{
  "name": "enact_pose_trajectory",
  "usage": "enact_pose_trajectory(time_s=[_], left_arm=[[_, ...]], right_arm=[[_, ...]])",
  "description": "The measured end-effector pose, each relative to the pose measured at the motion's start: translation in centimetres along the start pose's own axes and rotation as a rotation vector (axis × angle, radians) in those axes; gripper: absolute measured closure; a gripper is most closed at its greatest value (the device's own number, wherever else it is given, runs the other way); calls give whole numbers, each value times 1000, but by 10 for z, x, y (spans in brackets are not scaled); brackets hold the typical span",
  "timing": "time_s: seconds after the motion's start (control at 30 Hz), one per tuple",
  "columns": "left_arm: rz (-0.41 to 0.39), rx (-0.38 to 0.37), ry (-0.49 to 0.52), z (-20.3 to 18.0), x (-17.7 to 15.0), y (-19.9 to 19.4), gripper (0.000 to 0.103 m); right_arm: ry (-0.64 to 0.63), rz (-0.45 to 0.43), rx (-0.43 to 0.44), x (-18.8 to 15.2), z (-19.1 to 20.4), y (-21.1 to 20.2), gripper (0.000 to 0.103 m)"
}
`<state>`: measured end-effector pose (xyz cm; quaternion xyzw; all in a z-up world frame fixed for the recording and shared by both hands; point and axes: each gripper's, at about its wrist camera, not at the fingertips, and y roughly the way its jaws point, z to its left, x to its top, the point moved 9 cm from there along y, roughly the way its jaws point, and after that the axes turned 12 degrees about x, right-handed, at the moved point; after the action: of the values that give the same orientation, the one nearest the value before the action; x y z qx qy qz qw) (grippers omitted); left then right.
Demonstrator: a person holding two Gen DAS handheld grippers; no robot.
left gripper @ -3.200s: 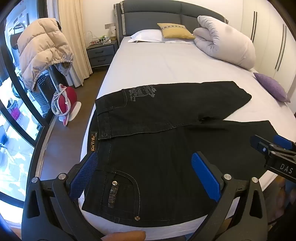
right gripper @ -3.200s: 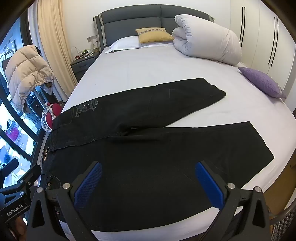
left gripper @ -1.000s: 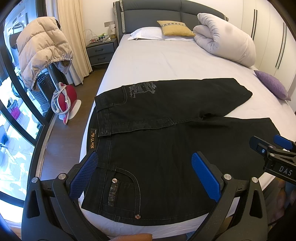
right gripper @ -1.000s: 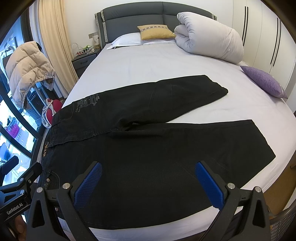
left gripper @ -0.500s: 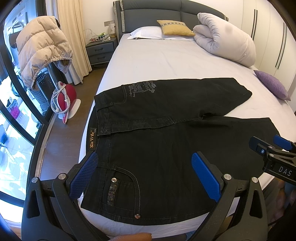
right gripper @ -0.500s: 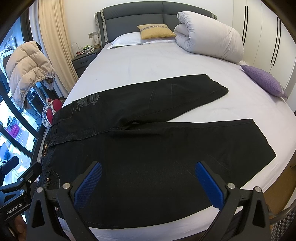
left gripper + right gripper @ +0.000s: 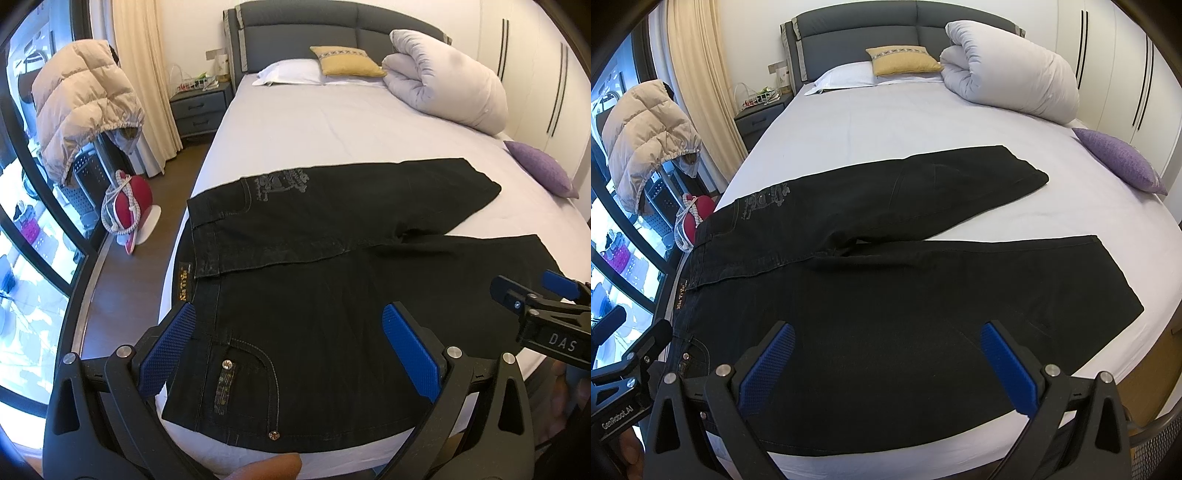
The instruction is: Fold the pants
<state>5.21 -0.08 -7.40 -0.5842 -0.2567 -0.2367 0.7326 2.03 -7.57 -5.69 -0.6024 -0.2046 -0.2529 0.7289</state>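
Black jeans (image 7: 332,258) (image 7: 905,280) lie spread flat on the white bed (image 7: 314,140) (image 7: 886,125), waistband to the left, both legs running right in a V. My left gripper (image 7: 288,343) hovers open above the rear pocket near the waistband and holds nothing. My right gripper (image 7: 886,362) hovers open over the thigh of the near leg, also holding nothing. The right gripper's tip (image 7: 535,302) shows at the right edge of the left wrist view. The left gripper's body (image 7: 624,384) sits at the lower left of the right wrist view.
A rolled white duvet (image 7: 450,81), a yellow cushion (image 7: 343,61) and a purple cushion (image 7: 539,168) lie on the bed's far and right sides. A nightstand (image 7: 199,107), a beige down jacket (image 7: 81,99) and a red bag (image 7: 127,205) stand left of the bed.
Both grippers stay open and drift only slightly. The jeans have not moved.
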Motion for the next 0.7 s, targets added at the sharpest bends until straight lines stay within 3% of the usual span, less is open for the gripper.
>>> enact_pose_trajectory(time_s=[0.17,0.23,0.27,0.4,0.47,0.53,0.7], left_arm=[[-45,-2,33,-5,4,-3,0],[-33,-36,16,-3,5,0,0],[-16,-74,-16,-1,7,3,0],[46,-106,-71,11,13,25,0],[33,-127,-115,18,19,34,0],[-22,-155,-235,32,28,37,0],[54,-39,-205,46,36,65,0]], right_arm=[[5,3,17,1,-1,1,0],[9,4,41,6,-2,4,0],[10,1,49,7,-2,4,0],[4,-55,97,23,-4,-2,0],[-3,-78,116,35,-5,-2,0],[-2,-85,149,44,-5,1,0],[-43,-61,156,62,-7,20,0]])
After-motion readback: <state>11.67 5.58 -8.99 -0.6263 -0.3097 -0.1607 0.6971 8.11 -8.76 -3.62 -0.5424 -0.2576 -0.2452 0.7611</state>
